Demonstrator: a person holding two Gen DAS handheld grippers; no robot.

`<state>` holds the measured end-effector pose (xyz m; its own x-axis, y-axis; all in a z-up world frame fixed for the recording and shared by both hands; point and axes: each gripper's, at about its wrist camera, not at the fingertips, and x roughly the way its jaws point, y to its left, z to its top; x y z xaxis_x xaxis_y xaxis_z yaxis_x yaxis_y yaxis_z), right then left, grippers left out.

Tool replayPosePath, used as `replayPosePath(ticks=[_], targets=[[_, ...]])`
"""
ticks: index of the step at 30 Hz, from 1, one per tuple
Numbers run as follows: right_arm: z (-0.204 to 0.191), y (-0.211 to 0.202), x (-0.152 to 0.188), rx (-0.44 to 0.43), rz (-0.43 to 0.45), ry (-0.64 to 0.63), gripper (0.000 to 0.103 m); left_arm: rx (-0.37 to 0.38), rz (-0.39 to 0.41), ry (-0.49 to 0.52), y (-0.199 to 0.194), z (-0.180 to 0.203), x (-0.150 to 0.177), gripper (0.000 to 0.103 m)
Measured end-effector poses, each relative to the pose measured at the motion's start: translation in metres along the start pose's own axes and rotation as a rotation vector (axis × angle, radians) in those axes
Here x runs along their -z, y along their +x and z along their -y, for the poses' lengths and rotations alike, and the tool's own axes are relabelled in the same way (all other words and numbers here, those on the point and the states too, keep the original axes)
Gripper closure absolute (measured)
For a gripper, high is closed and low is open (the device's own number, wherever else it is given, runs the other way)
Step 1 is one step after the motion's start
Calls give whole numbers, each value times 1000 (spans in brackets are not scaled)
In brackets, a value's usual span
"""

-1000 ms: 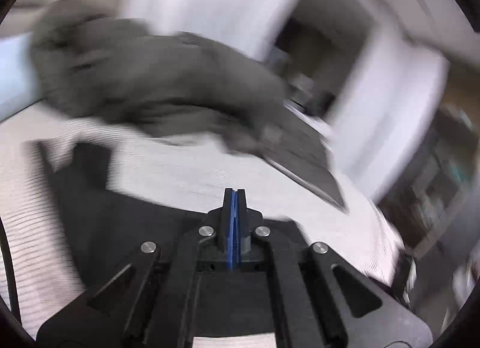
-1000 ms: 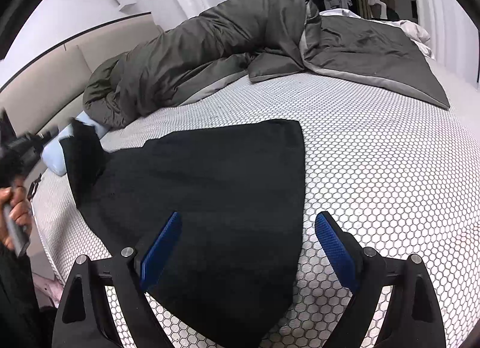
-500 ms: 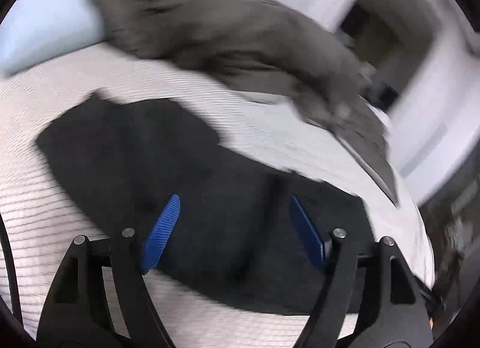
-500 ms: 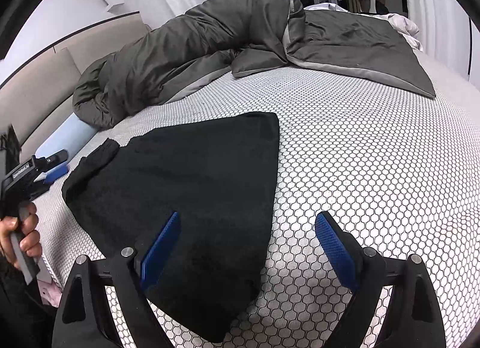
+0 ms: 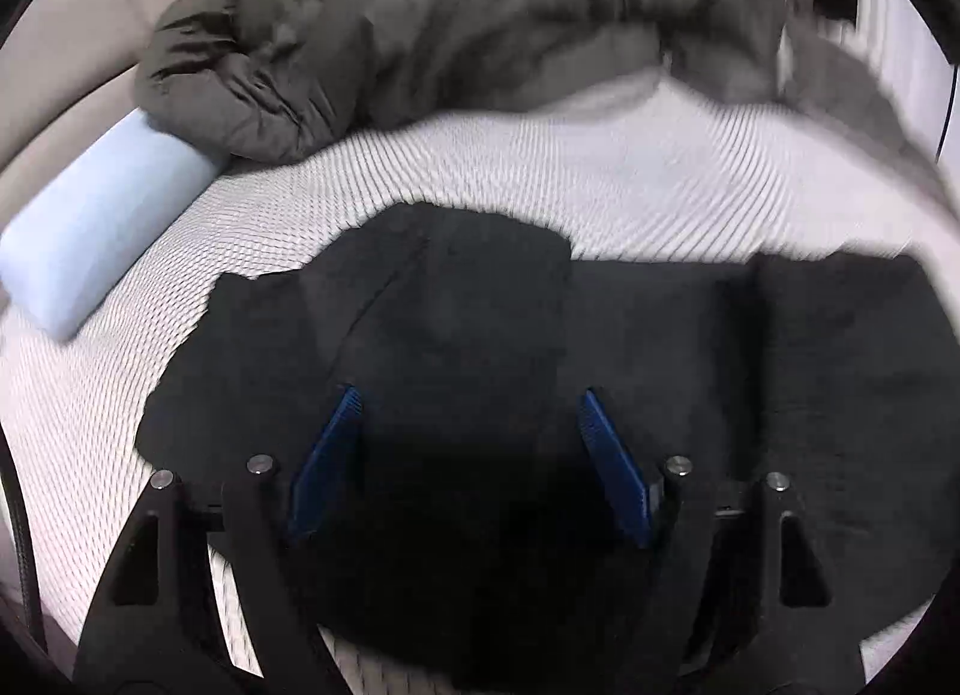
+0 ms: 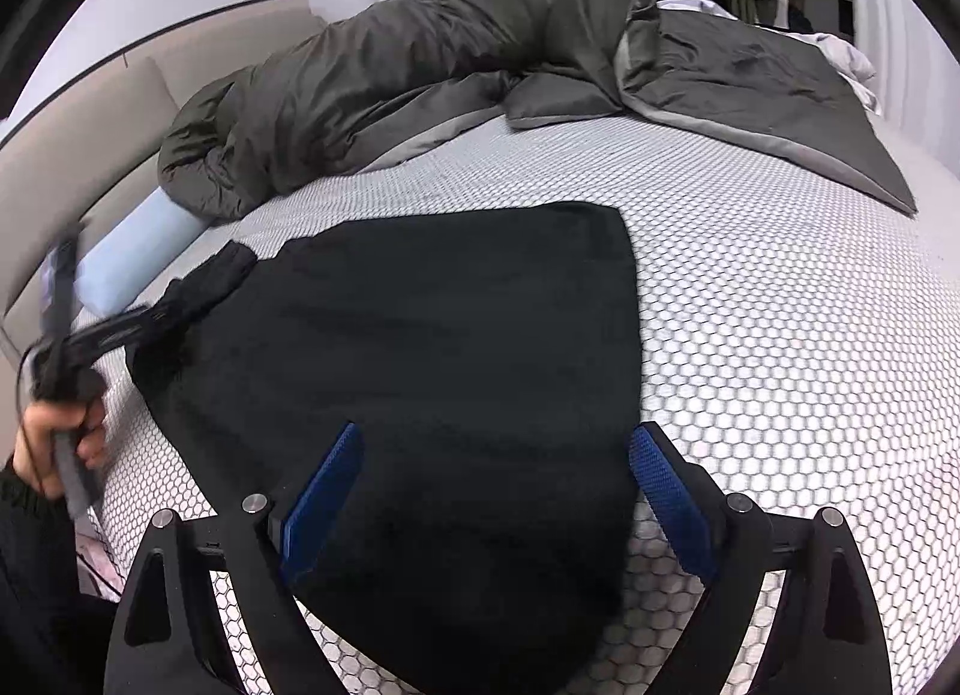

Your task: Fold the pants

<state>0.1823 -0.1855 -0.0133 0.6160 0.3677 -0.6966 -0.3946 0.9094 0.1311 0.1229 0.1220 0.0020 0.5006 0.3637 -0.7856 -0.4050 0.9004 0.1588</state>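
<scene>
Black pants (image 6: 432, 371) lie folded flat on the white honeycomb-patterned bed (image 6: 780, 335). In the left wrist view the pants (image 5: 480, 347) fill the lower frame, with a folded-over flap near the top. My left gripper (image 5: 468, 413) is open and empty, just above the pants' left part; it also shows in the right wrist view (image 6: 102, 335), held in a hand at the pants' left end. My right gripper (image 6: 492, 443) is open and empty above the pants' near right edge.
A bunched dark grey duvet (image 6: 456, 65) lies across the back of the bed. A light blue pillow (image 6: 132, 251) sits at the left against the beige headboard (image 6: 72, 143). Bare sheet lies right of the pants.
My left gripper has opened and let go of the pants end, which now lies laid down. It has swung over the pants. My right gripper has shifted slightly, staying open.
</scene>
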Motion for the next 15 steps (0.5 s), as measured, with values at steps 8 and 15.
replayPosePath(ticks=[8,15], targets=[[9,3,1,27,-15,7,11,289,64,-431,-2,-92,11,101],[3,4,0,16,-13,-7,11,415,-1,-861,-1,-196,86,97]])
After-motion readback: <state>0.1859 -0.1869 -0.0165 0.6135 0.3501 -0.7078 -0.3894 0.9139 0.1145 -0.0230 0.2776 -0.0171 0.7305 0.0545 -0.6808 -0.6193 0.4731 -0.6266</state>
